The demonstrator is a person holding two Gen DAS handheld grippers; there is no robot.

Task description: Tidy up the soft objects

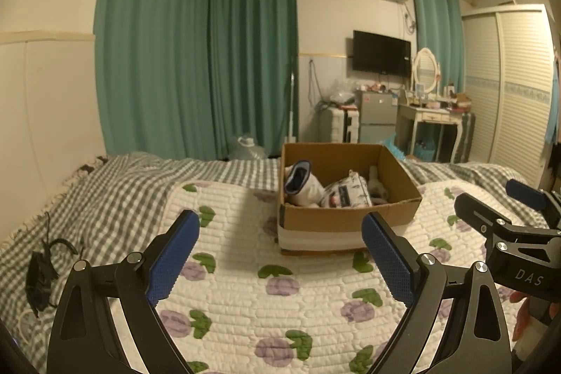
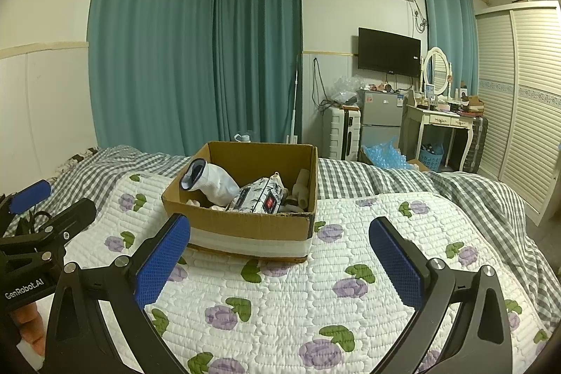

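**Soft Items Sat in the Cardboard Box, Both Grippers Held Back with Jaws Apart**

A cardboard box [image 2: 245, 223] stood open on the floral quilt [image 2: 315, 311], which lay over a gray checked blanket [image 2: 350, 174] on the bed. Inside the box, a white sock-like bundle with a dark cuff [image 2: 210, 181] leaned against the left wall. Beside it, toward the middle, lay a printed soft pack with a red label [image 2: 261, 198]. At the right wall, small pale rolled pieces [image 2: 302, 190] were stacked; what they were could not be made out. A white band ran around the lower part of the box's front.

The left gripper [image 1: 280, 255] hovered over the quilt with its blue-padded fingers [image 1: 173, 258] spread wide and nothing between them. The box lay ahead of it, slightly to the right, well apart from the pads. The right gripper [image 2: 278, 262] was likewise spread and empty, with the box ahead and a little to the left, its near edge just beyond the left pad. Each gripper showed at the edge of the other's view, side by side.

On the checked blanket at far left lay a tangled black cord [image 1: 42, 272].
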